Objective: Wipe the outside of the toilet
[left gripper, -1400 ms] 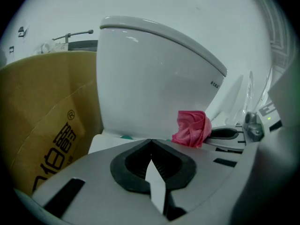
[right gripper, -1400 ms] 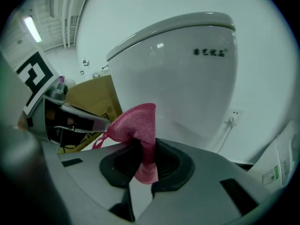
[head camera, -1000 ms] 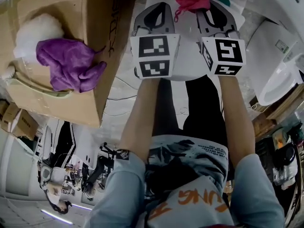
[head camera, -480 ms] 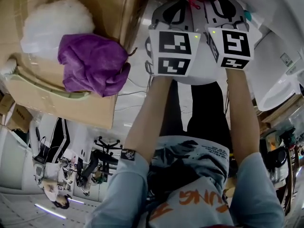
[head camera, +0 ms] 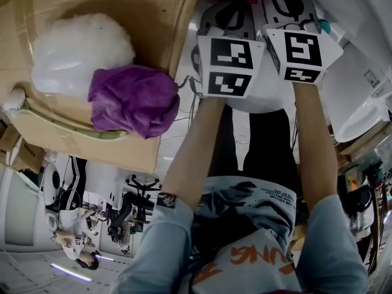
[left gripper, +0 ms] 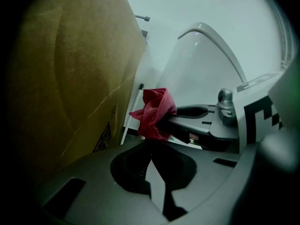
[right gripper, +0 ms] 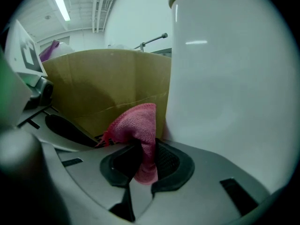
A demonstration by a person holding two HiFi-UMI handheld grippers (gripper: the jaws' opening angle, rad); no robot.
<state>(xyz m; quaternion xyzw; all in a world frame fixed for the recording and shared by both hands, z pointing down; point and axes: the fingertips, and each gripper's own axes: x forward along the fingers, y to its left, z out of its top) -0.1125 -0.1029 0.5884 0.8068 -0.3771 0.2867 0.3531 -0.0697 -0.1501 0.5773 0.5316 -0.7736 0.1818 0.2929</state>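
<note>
1. Your right tongs (right gripper: 143,161) are pinching a fold of the red cloth (right gripper: 133,125), which is bunching up above the jaws.
2. The cloth is sitting just beside the white wall of the toilet (right gripper: 225,69); I cannot tell whether it is touching.
3. Your left tongs (left gripper: 151,161) are riding closed on nothing, just beside the right pair.
4. Over the last second you are carrying both tongs forward. In the head view the cloth is now slipping past the top edge.
5. The cardboard box (head camera: 92,17) and its purple rag (head camera: 131,97) are drawing closer on your left.
6. This looks like the approach ending; the wipe itself is likely just starting.
</note>
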